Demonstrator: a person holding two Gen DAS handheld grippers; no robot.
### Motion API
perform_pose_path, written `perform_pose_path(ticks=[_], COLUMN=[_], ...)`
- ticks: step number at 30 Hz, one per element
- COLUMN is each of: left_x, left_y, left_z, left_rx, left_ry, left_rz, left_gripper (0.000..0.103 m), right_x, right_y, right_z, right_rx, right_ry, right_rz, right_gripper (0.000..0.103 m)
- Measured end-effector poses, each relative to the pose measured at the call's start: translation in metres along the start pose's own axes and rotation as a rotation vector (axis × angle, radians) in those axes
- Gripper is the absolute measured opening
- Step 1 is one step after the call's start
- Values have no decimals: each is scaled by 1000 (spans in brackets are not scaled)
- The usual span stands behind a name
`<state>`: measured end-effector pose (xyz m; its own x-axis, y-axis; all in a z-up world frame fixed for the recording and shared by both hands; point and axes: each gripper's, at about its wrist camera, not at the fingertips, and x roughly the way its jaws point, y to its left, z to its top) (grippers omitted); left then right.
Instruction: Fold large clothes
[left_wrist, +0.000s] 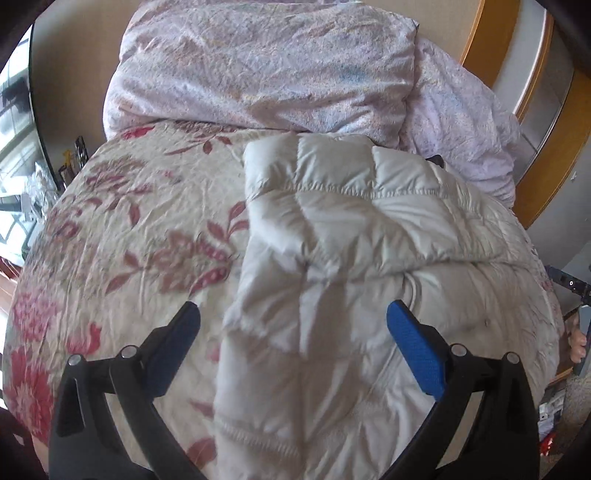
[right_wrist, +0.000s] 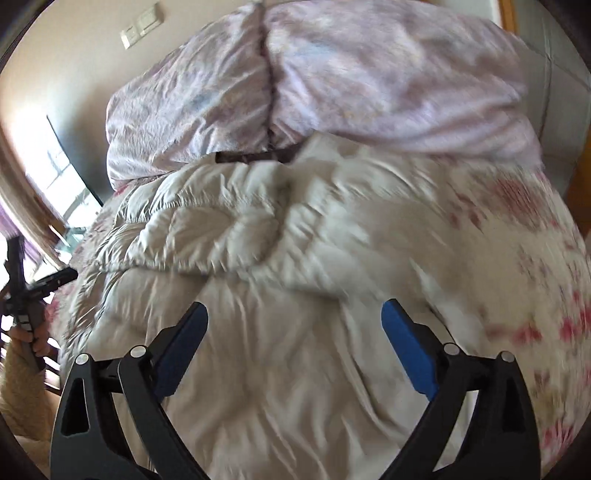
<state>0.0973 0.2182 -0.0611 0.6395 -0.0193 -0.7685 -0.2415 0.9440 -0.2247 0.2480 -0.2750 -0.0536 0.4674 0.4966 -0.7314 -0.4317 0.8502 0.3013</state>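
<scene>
A cream quilted puffer jacket (left_wrist: 354, 229) lies folded over on a floral bedspread (left_wrist: 140, 221). In the left wrist view my left gripper (left_wrist: 293, 314) hangs above the jacket's near part, its jaws wide open and nothing between them. In the right wrist view the same jacket (right_wrist: 258, 266) fills the middle, with a folded flap lying across it. My right gripper (right_wrist: 293, 314) hovers over it with blue pads (right_wrist: 406, 347) spread wide and empty. The right view is blurred on its right side.
A pale lilac duvet (left_wrist: 266, 70) is heaped at the head of the bed, also seen as the duvet (right_wrist: 332, 85) behind the jacket. A window (right_wrist: 66, 184) and wall lie left. A hand holding the other gripper (right_wrist: 26, 302) shows at the left edge. Wooden furniture (left_wrist: 532, 122) stands right.
</scene>
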Motion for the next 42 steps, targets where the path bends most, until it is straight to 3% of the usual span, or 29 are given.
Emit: perform_pose_path(ticks=[6, 10, 15, 20, 22, 29, 35, 42], left_x=[-40, -50, -51, -53, -55, -56, -48, -31], left_y=[52, 62, 55, 46, 43, 47, 44, 54], left_z=[-65, -99, -123, -135, -139, -156, -158, -171], left_rx=[-143, -203, -234, -254, -256, -331, -329, -424], left_ry=[30, 40, 32, 43, 41, 52, 75, 110], left_rz=[-122, -221, -271, -326, -321, -352, -335, -400], left_gripper=[99, 94, 88, 81, 80, 66, 64, 60], right_x=[-47, -50, -43, -41, -37, -27, -27, -21], right_y=[-90, -121, -129, -124, -121, -115, -115, -117], right_z=[-71, -108, -137, -142, -144, -155, -157, -161], right_rx=[229, 357, 425, 425, 433, 445, 439, 454], right_ry=[48, 79, 87, 81, 105, 135, 123, 127], right_rz=[-42, 56, 160, 217, 263, 304, 328, 340], right_gripper=[97, 96, 88, 85, 79, 77, 75, 75])
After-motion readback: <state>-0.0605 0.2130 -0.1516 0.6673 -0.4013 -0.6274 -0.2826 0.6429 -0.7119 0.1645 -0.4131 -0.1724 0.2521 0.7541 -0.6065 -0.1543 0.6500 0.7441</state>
